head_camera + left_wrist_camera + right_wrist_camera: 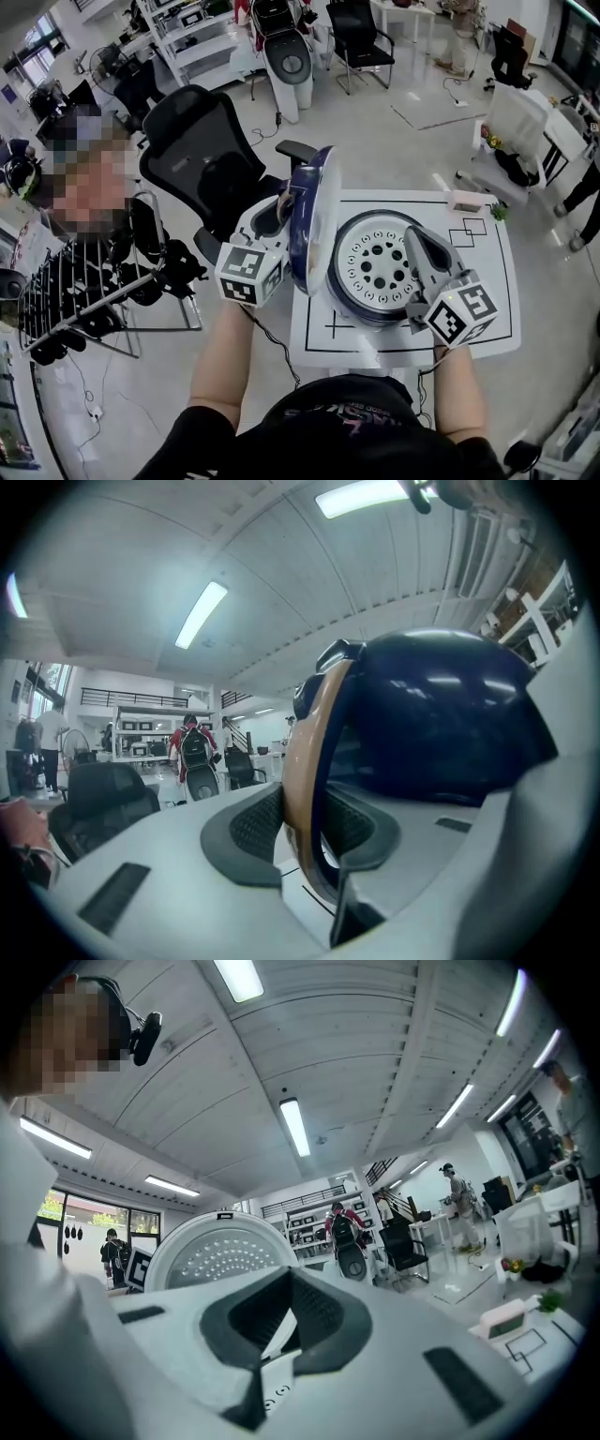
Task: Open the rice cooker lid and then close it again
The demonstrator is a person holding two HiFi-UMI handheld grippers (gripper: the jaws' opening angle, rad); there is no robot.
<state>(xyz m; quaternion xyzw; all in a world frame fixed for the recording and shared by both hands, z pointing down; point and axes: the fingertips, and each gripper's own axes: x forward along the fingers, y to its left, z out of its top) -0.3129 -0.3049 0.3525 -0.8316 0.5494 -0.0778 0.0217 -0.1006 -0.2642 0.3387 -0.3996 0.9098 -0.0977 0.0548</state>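
The rice cooker (370, 314) stands open on a white mat. Its dark blue domed lid (314, 211) is raised on edge at the left, above a white perforated plate (375, 262) ringed in blue. My left gripper (289, 211) is shut on the lid's tan rim (302, 761), which sits between both pads; the blue dome (431, 714) fills the right of the left gripper view. My right gripper (419, 242) is shut with nothing in it, lying over the plate's right edge. In the right gripper view, its jaws (281, 1321) stand beside the perforated plate (220, 1251).
The mat (487, 281) with black lines covers a small white table. A small pale box (466, 201) lies at its far right corner. A black office chair (202, 141) and a wire rack (84, 295) stand to the left, beside a person.
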